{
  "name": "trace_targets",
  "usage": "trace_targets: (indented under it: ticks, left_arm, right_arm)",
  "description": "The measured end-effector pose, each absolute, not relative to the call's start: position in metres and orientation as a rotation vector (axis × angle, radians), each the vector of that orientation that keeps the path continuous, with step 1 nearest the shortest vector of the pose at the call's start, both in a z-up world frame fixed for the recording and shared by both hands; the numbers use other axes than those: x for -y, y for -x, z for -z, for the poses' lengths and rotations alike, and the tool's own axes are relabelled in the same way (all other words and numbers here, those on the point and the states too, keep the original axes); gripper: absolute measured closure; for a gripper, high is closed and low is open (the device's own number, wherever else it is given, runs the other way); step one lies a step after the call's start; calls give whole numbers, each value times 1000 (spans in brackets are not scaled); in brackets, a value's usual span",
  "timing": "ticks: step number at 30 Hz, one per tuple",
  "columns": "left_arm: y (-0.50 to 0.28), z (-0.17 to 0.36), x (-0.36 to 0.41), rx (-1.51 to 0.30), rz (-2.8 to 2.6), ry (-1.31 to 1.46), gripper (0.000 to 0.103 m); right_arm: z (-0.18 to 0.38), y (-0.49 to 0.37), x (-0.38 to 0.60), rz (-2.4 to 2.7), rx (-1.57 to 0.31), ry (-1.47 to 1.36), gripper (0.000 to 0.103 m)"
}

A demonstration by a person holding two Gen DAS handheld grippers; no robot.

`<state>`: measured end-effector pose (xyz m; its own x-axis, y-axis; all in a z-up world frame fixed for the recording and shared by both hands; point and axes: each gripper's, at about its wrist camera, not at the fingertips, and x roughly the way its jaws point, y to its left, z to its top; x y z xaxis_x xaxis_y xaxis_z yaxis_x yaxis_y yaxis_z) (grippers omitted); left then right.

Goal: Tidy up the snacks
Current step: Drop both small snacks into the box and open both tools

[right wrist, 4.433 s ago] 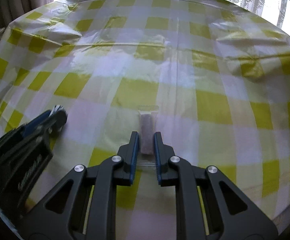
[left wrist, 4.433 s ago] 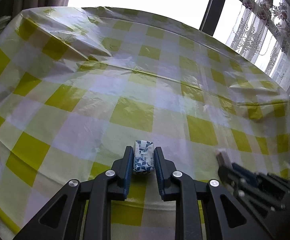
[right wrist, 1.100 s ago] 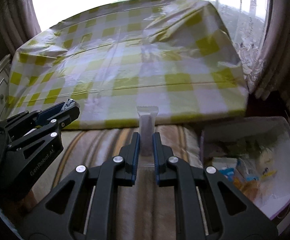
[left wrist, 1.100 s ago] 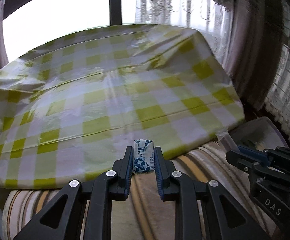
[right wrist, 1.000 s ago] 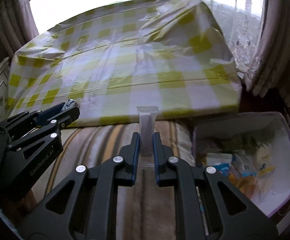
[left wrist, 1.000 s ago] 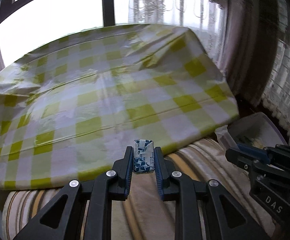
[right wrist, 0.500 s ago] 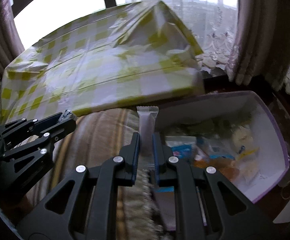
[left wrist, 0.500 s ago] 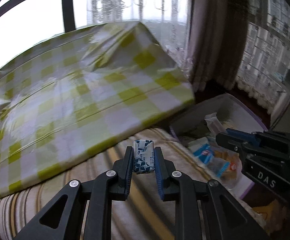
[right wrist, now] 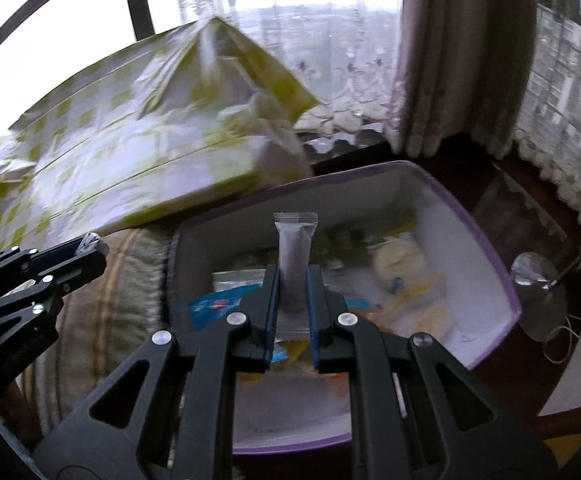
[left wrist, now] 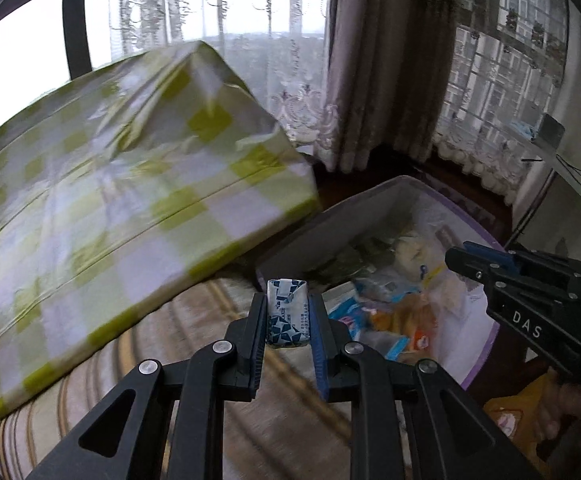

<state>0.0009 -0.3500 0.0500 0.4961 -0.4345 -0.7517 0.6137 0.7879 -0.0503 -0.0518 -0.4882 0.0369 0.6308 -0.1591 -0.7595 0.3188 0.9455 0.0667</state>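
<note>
Two snacks ride clamped: left gripper (left wrist: 288, 322) pinches a blue-patterned packet (left wrist: 287, 312), right gripper (right wrist: 292, 288) a slim bar (right wrist: 294, 264). Ahead and below lies the purple-rimmed bin (right wrist: 506, 280); release only once both are well inside its rim.

The cloth on the worktop (left wrist: 122, 184), upper left, is checked in yellow-green and white. The small snack (left wrist: 287, 312) has a white wrapper with a dark blue triangle pattern. The thin snack bar (right wrist: 294, 256) is greyish-brown under clear wrap. The box (right wrist: 486, 256) is white inside with a purple rim. Both tools (left wrist: 287, 332) (right wrist: 293, 304) are black with blue pads.
</note>
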Motion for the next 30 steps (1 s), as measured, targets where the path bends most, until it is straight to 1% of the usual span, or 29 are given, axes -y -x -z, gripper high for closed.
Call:
trace_targets:
  ticks: [9,11,12,13,14,15,16,17,21,27,30]
  left_arm:
    - [-8,-49,379,-860,693,-224,82]
    - [-10,-49,381,-860,708,-205,80]
    - [-10,-49,382,-866,713,-202,76]
    - [-10,-48,383,-869,709,-205,63]
    - [-10,-47,382,-871,701,-205,53]
    - [-10,-47,381,-871,694,-200,40]
    - [-9,-48,378,-868,693,-186,34]
    - [-9,-50,374,-865,699,-170,33]
    - [-7,-47,367,-903,711,-146,32]
    - [0,-27,351,-1031,716,-95,32]
    - [2,-25,341,-1033,726,-41,31]
  right_arm:
    - [-34,58,524,370,-844,-217,86]
    - [-35,59,528,381,-844,-216,86]
    - [-35,59,530,382,-846,-219,85]
    - [-35,59,531,384,-850,-223,81]
    - [-35,58,532,389,-853,-225,68]
    - [-35,58,533,394,-855,-227,59]
    - [-35,58,534,394,-854,-226,41]
    - [-36,58,533,397,-851,-222,35]
    - [-38,57,526,396,-858,-196,35]
    - [-34,58,510,382,-909,-162,34]
    - [-30,58,502,378,-947,-147,34]
